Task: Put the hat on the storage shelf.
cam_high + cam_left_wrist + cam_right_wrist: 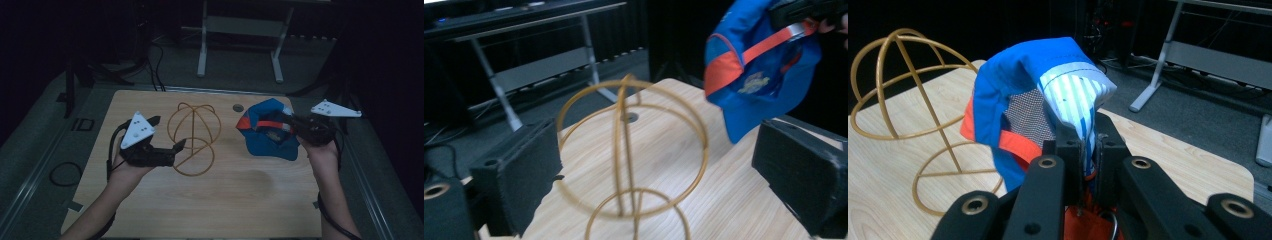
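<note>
Your right gripper (1088,150) pinches the blue cap (267,131) by a thin fold of fabric, lifted near the table's (250,200) far right corner; that fold could slip free. Your left gripper (167,135), jaws wide and empty, flanks the wire stand (194,135) near the far edge. Nudge it and the light stand may tip.

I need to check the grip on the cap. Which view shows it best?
The right gripper view: the right gripper is shut on the cap up close. The high view shows the cap small and dim; the left gripper view shows it hanging.
</note>
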